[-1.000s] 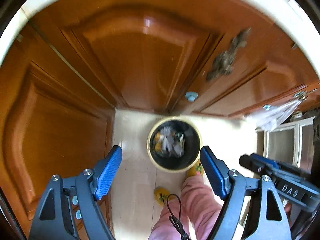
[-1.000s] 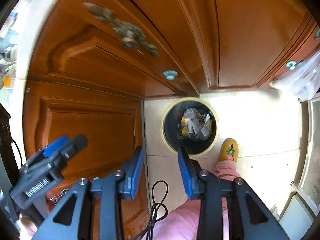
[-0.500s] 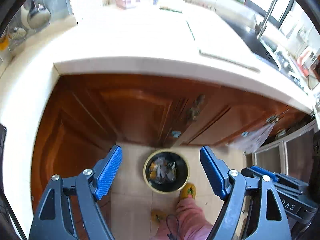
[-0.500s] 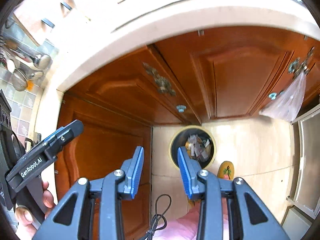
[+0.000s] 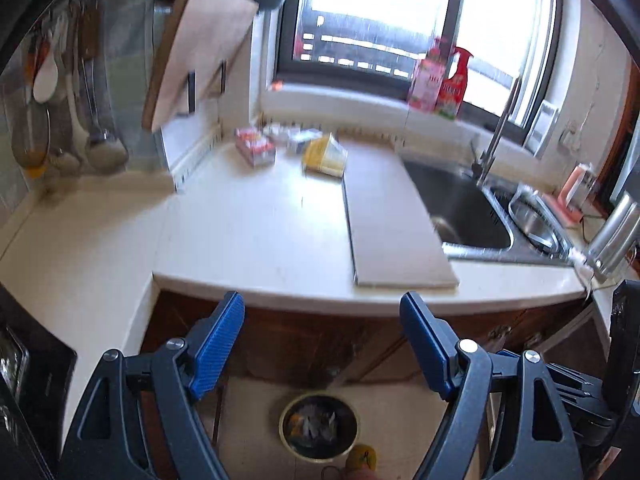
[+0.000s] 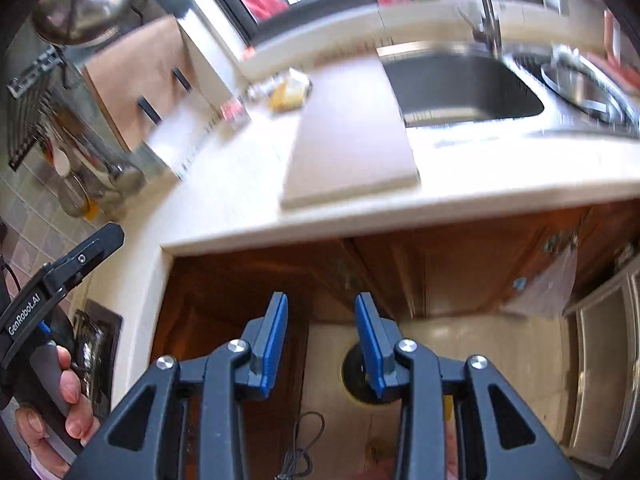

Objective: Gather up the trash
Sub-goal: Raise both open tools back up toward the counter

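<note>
A round trash bin (image 5: 319,428) holding crumpled wrappers stands on the floor below the counter; its rim also shows in the right wrist view (image 6: 352,380), partly hidden by a finger. On the white counter lie a yellow packet (image 5: 324,156), a red-and-white packet (image 5: 255,146) and small pale wrappers (image 5: 300,136); the yellow packet also shows blurred in the right wrist view (image 6: 289,90). My left gripper (image 5: 322,344) is wide open and empty, in front of the counter edge. My right gripper (image 6: 321,340) is partly open and empty, also short of the counter.
A pale cutting board (image 5: 384,216) lies beside the steel sink (image 5: 460,208) with its tap (image 5: 496,132). Bottles (image 5: 440,80) stand on the window sill. Ladles (image 5: 80,120) hang at left. Brown cabinet doors (image 6: 440,272) are under the counter; a plastic bag (image 6: 548,284) hangs there.
Both grippers have lifted and tilted up from looking down at the bin and cabinet doors to facing the countertop, sink and window. The jaws have kept their openings.
</note>
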